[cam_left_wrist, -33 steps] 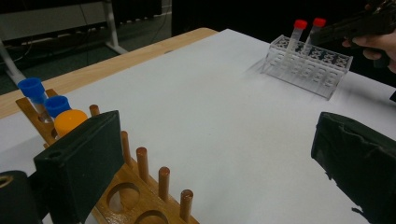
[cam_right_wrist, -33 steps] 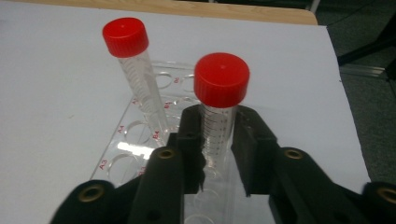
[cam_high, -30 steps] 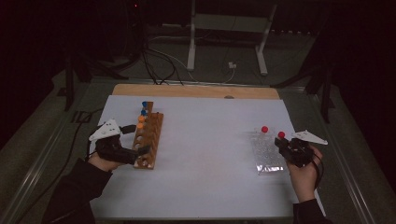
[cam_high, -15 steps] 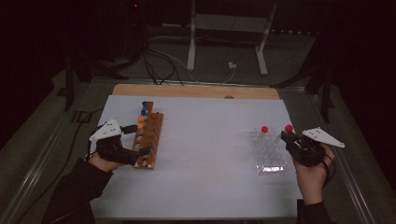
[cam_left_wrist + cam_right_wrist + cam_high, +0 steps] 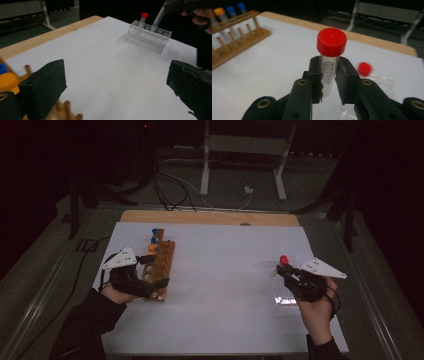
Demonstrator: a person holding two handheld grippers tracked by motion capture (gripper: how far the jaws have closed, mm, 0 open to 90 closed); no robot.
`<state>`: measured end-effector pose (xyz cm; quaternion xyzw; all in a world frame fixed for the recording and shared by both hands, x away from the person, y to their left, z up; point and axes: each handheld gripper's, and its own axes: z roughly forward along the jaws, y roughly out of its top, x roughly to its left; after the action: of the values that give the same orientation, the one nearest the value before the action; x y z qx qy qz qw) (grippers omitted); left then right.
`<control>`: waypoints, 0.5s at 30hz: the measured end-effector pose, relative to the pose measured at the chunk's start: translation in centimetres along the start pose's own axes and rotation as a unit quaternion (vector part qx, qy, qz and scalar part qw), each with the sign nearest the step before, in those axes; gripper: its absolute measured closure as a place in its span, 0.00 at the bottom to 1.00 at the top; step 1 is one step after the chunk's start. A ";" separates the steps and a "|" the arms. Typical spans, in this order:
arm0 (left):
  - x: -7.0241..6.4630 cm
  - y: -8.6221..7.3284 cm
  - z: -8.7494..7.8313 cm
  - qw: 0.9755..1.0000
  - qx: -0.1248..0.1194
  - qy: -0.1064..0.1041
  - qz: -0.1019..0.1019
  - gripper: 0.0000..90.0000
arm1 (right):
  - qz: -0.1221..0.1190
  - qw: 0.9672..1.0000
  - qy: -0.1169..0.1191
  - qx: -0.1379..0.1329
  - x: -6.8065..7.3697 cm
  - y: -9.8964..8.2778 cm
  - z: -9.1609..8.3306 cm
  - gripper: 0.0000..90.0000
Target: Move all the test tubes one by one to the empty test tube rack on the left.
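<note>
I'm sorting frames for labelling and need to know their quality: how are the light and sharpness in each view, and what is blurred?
High view: dim, dark surroundings, only the white table lit. Left gripper view: the wooden rack at the bottom edge is smeared, while the clear rack is fairly sharp. Right gripper view: the red-capped tube in the right tongs is crisp; the second red cap behind is blurred.

A white metal stand [image 5: 244, 155] and cables [image 5: 165, 180], perhaps black, behind the table [image 5: 210, 217].
</note>
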<state>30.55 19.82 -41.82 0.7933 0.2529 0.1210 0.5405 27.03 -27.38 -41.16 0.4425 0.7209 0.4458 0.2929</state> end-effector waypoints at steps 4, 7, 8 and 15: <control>-0.4 0.3 0.6 1.000 0.006 -0.012 0.005 0.04 | -0.010 1.000 0.021 0.008 1.3 -0.1 0.7 0.82; -0.7 0.5 1.1 1.000 0.008 -0.021 0.006 0.04 | -0.016 0.999 0.036 0.014 2.2 -0.2 1.1 0.82; -0.8 0.5 1.2 1.000 0.008 -0.020 0.008 0.04 | -0.018 0.999 0.042 0.016 2.5 -0.2 1.3 0.82; -1.7 0.8 2.6 0.999 0.020 -0.038 0.015 0.04 | -0.039 0.996 0.073 0.031 4.9 -0.5 2.5 0.82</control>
<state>30.55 16.64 -41.91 0.8117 0.2221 0.0937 0.5321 26.74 -22.18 -42.79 0.3891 0.7706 0.4427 0.2424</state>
